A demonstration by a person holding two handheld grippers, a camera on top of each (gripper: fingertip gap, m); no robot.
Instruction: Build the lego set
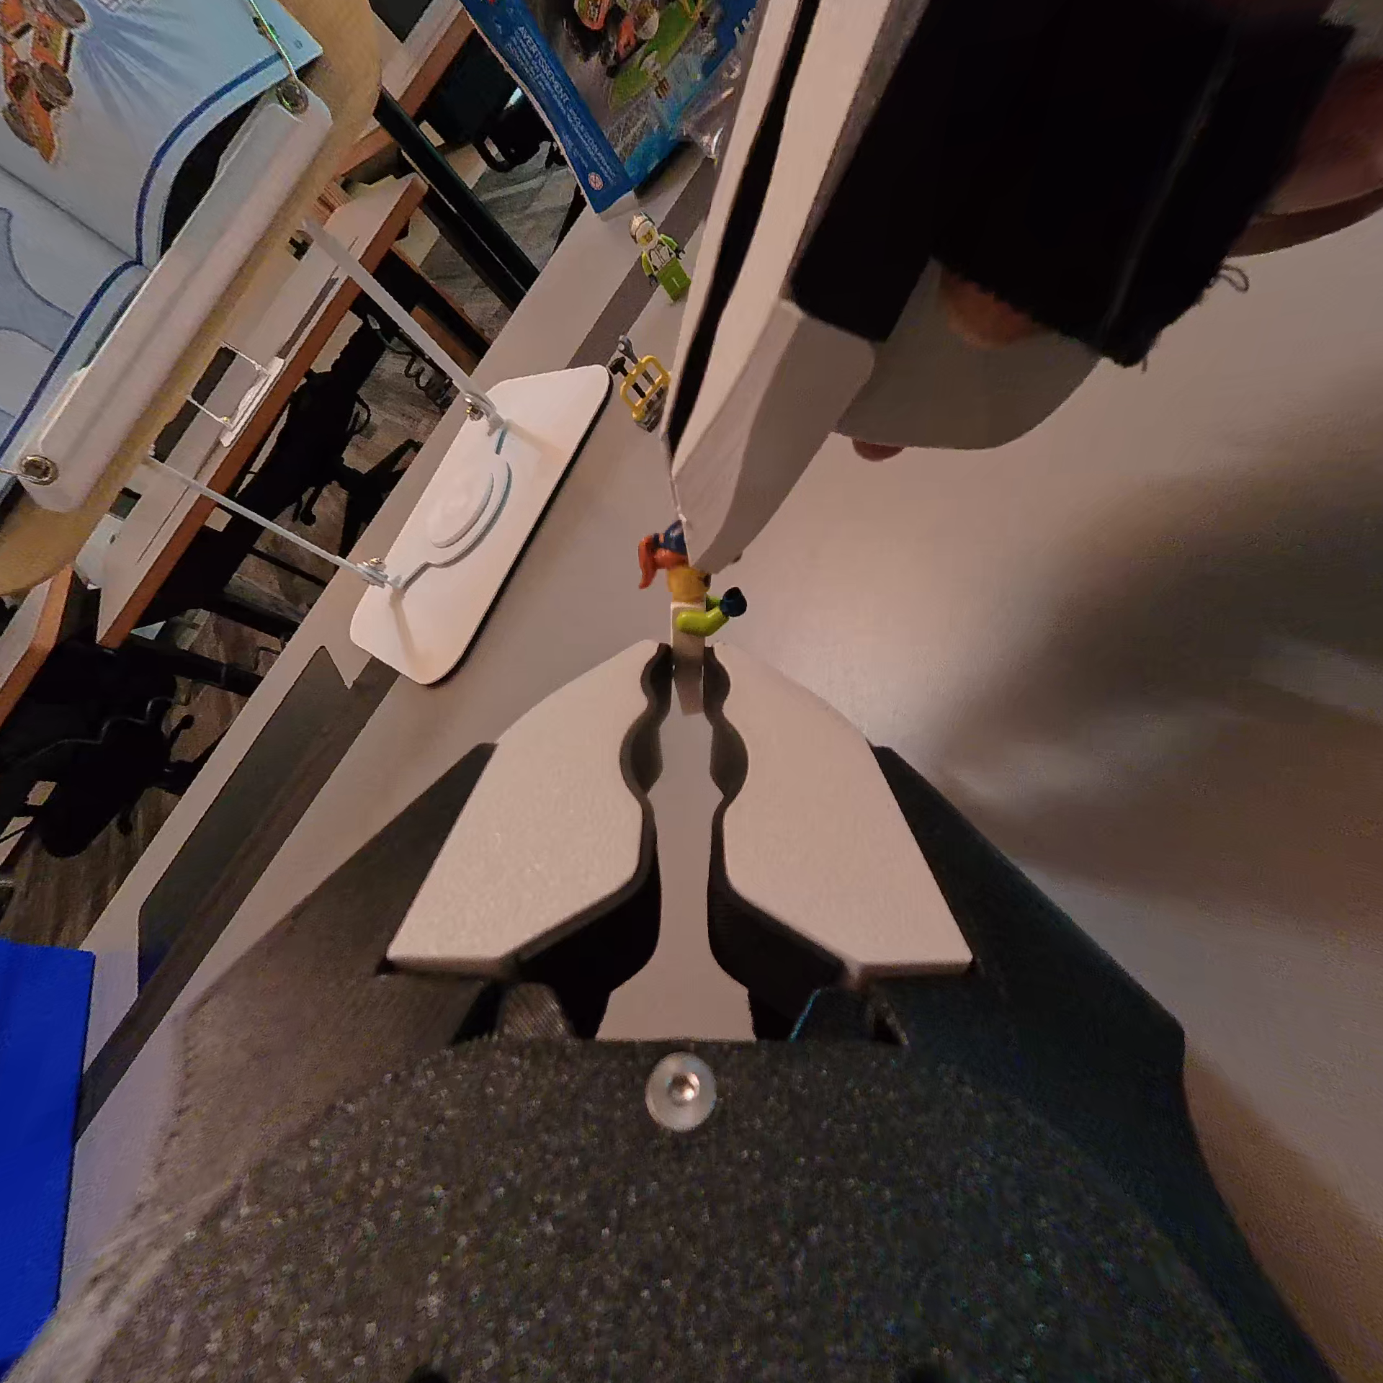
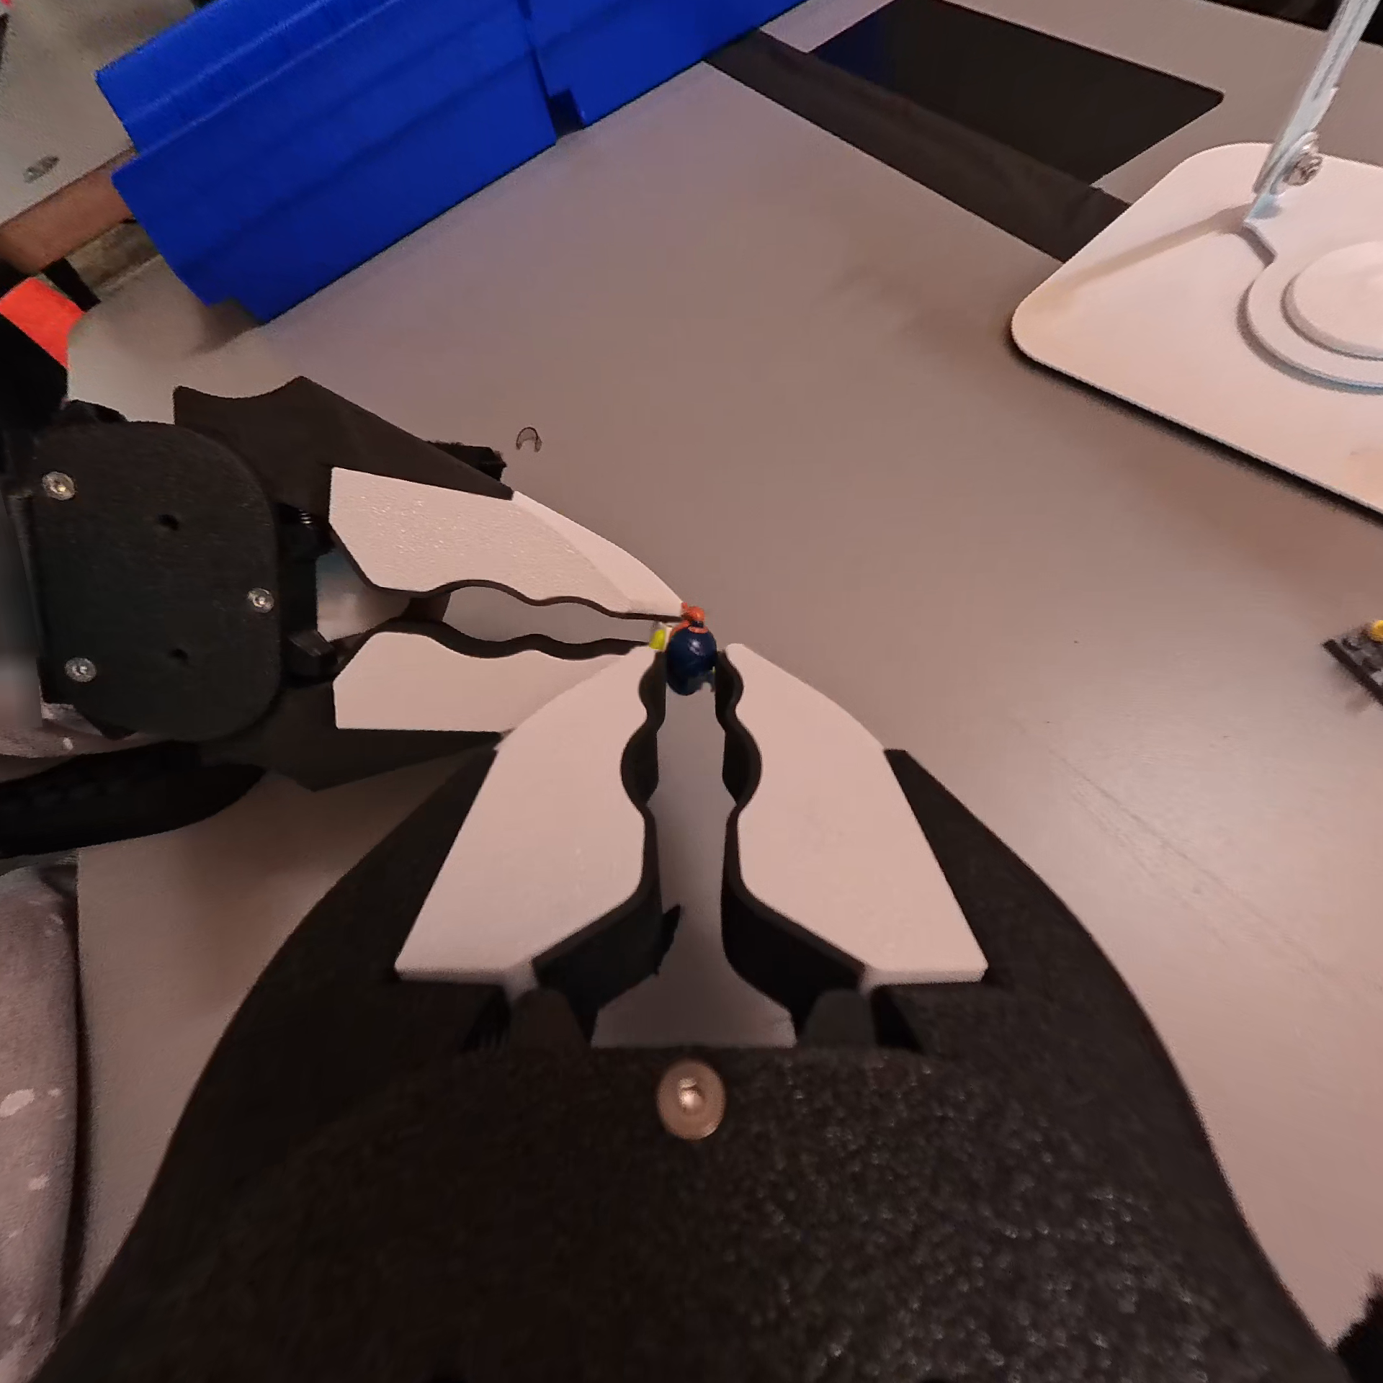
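A minifigure [image 1: 692, 599] with orange hair, a blue cap, lime arms and pale legs is held off the grey table. My left gripper [image 1: 685, 652] is shut on its legs. In the right wrist view the left gripper [image 2: 662, 625] reaches in from the left with the minifigure at its tips. My right gripper [image 2: 690, 660] is closed around the dark blue cap [image 2: 690, 655] on the figure's head. In the left wrist view the right gripper [image 1: 707, 557] comes down from above onto the head.
A second minifigure [image 1: 662, 254] in white and lime and a yellow piece [image 1: 643, 385] stand farther back, near the Lego box [image 1: 599, 90]. A white stand base [image 1: 486, 516] holds a booklet [image 1: 112, 150]. Blue bins [image 2: 337, 150] sit at the back left, and a dark plate piece [image 2: 1362, 666] at the right edge. Both grippers' tips are close together, under 4 cm apart. The dark plate piece [image 2: 1362, 666] is about 20 centimetres from both grippers' fingertips.
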